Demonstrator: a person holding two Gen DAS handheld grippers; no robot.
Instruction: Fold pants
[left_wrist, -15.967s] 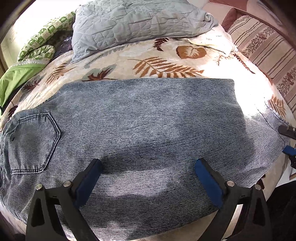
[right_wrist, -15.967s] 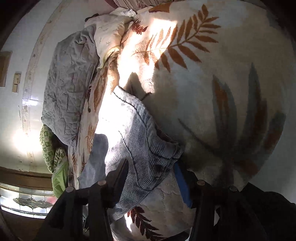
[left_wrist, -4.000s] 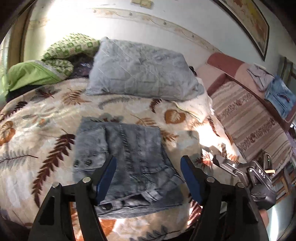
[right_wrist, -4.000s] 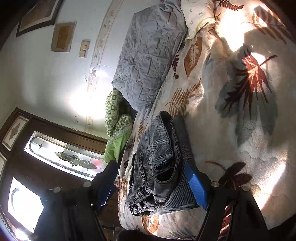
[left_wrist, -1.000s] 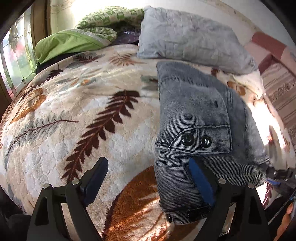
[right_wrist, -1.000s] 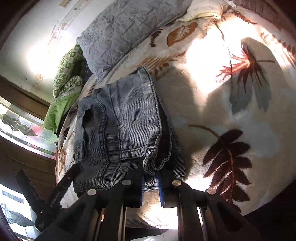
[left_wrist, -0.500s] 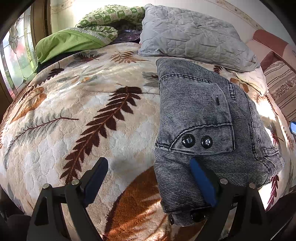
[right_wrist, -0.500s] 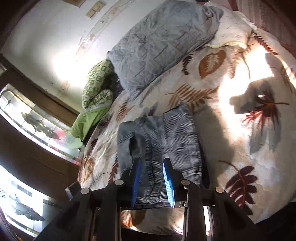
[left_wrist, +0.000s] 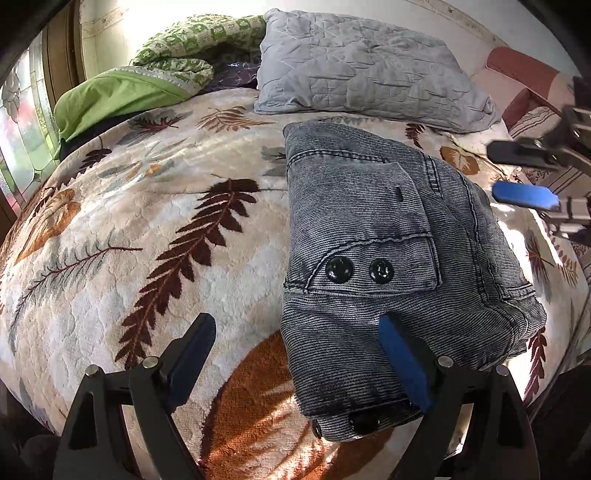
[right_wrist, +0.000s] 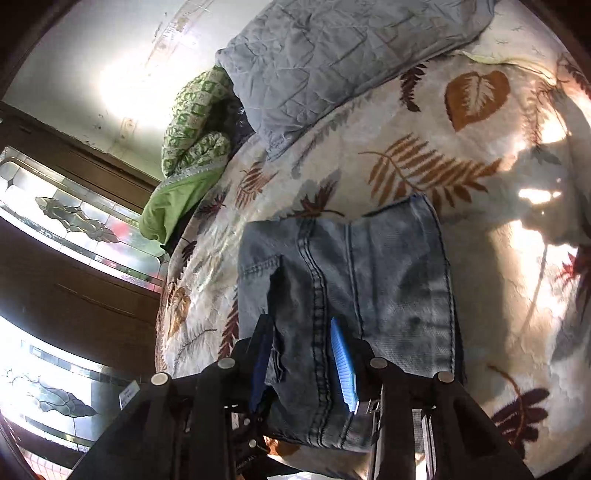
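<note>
The pants (left_wrist: 391, 258) are lying folded into a compact grey denim bundle on the bed's leaf-print blanket (left_wrist: 147, 258), toward the near right part of the bed in the left wrist view. Two dark snap buttons (left_wrist: 358, 270) are showing on the top layer, just below a stitched flap.

The left tool (left_wrist: 295, 354) is standing wide open — its left finger is hovering over bare blanket, and its right, blue-padded finger (left_wrist: 402, 362) is sitting over the near edge of the pants. From this view it cannot be told whether that finger is touching the fabric. Nothing is lying between the two fingers except blanket and the bundle's left edge.

The right tool (right_wrist: 303, 362) is appearing at the right edge of the left wrist view, near the bundle's far right side. In its own camera, its two fingers are standing apart with a moderate gap, and a seamed section of the pants (right_wrist: 347, 280) is showing in that gap. Whether the pads are pressing on the denim or merely hovering above it cannot be told from this angle.

A grey quilted pillow (left_wrist: 369, 74) is lying at the far end of the bed, just beyond the pants. A green cover (left_wrist: 118, 96) is bunching at the far left, beside a stained-glass window (right_wrist: 74, 225).
</note>
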